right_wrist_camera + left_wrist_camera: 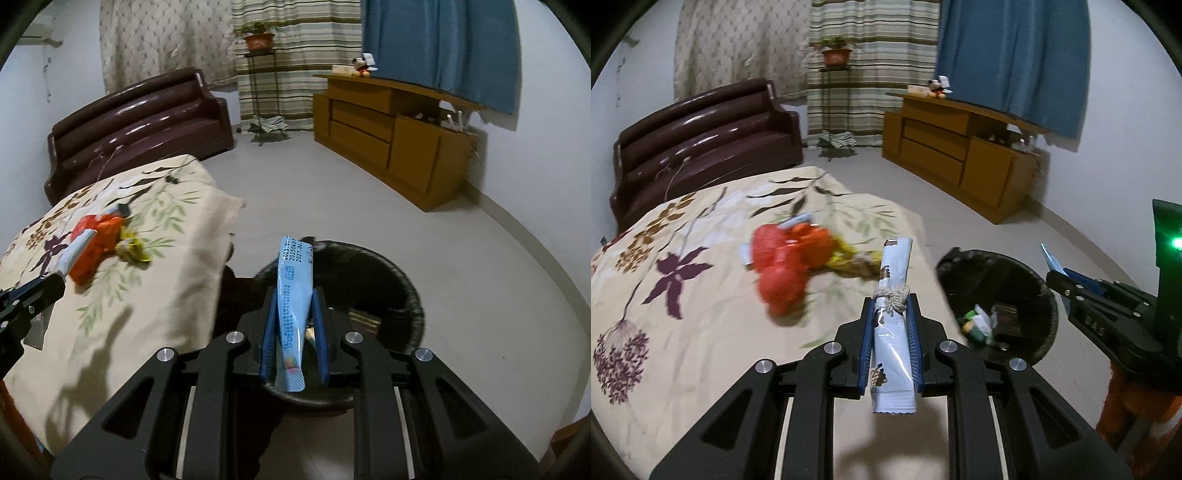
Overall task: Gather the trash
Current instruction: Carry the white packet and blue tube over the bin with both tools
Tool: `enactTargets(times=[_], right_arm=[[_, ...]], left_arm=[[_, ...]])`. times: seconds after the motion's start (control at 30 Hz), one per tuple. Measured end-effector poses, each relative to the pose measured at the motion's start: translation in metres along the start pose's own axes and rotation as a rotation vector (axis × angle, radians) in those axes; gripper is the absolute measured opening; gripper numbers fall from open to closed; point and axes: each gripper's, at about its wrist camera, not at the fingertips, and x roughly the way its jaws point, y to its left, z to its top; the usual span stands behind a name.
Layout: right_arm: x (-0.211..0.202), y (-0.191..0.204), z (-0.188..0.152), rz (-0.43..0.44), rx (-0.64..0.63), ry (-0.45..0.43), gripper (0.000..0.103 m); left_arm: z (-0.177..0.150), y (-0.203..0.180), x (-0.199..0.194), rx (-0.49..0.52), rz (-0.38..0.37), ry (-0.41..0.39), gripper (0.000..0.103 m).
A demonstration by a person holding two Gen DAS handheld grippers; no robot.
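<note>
The left gripper (890, 314) points forward over the flowered tablecloth (683, 295), its blue pads pinching a pale-blue string-tied wrapper (892, 332) lengthwise. Beyond it on the cloth lie red wrappers (786, 266) touching a yellow wrapper (849, 260). To the right, the right gripper (294, 314) hovers over the black trash bin (399, 288) on the floor, jaws nearly closed on a light-blue printed sachet (293, 314) standing upright above the bin's mouth.

The cloth (701, 280) is showing cream with purple flowers. The wrapper (783, 266) is glowing orange-red. The bin (406, 295) is looking black.
</note>
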Motion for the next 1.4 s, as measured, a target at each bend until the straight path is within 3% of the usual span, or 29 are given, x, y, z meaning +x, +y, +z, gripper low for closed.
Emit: enactTargets(times=[0.6, 1.23, 1.33, 1.4], right_arm=[[0.031, -0.055, 0.006, -0.039, 0.07, 0.011, 0.018], [0.071, -0.079, 0.018, -0.041, 0.111, 0.026, 0.019], [0.075, -0.08, 0.017, -0.041, 0.119, 0.029, 0.021], [0.077, -0.081, 0.016, -0.039, 0.124, 0.035, 0.031]], left_arm=[[0.018, -0.074, 0.066, 0.086, -0.043, 0.041, 0.018], [0.034, -0.106, 0.113, 0.114, -0.015, 0.073, 0.019], [0.033, -0.107, 0.116, 0.107, -0.008, 0.081, 0.022], [0.033, -0.107, 0.117, 0.101, -0.003, 0.084, 0.029]])
